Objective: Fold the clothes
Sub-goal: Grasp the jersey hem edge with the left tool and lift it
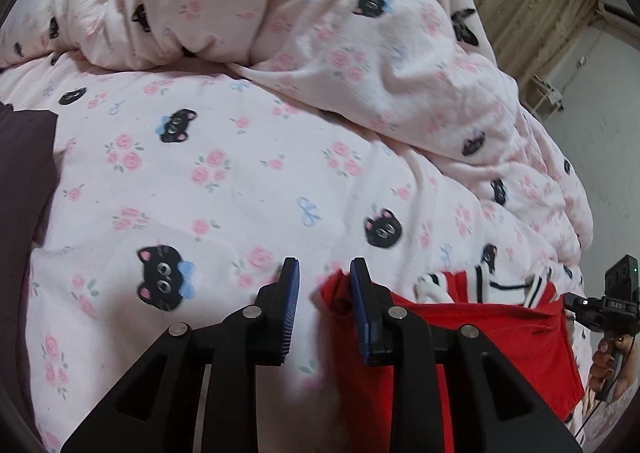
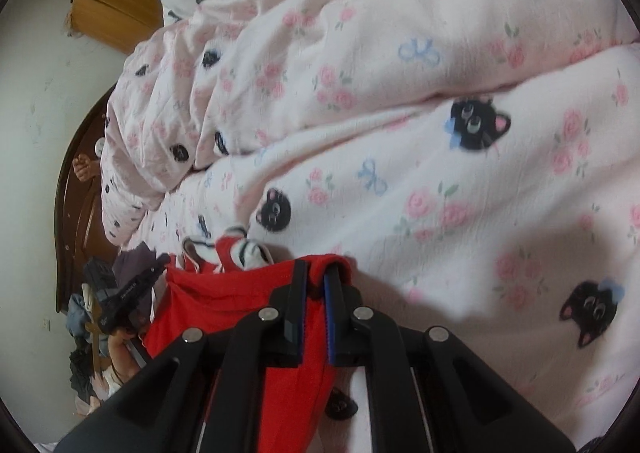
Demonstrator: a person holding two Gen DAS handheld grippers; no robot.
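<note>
A red garment [image 1: 480, 337] with white, dark-striped trim lies on a pink quilt [image 1: 224, 181] printed with roses and black cat faces. My left gripper [image 1: 324, 267] is open just past the garment's left corner; its right finger touches the red edge and nothing lies between the pads. In the right wrist view my right gripper [image 2: 316, 267] is shut on an edge of the red garment [image 2: 224, 305], with red cloth pinched between the pads. The left gripper shows at the left of that view [image 2: 124, 293], and the right gripper at the right of the left wrist view [image 1: 612, 305].
The quilt is bunched into a high heap [image 1: 320, 21] at the back. A dark purple cloth [image 1: 24, 181] lies at the left edge. A dark wooden bed frame [image 2: 76, 213], a wooden cabinet [image 2: 116, 9] and a pile of clothes [image 2: 88, 345] are on the left.
</note>
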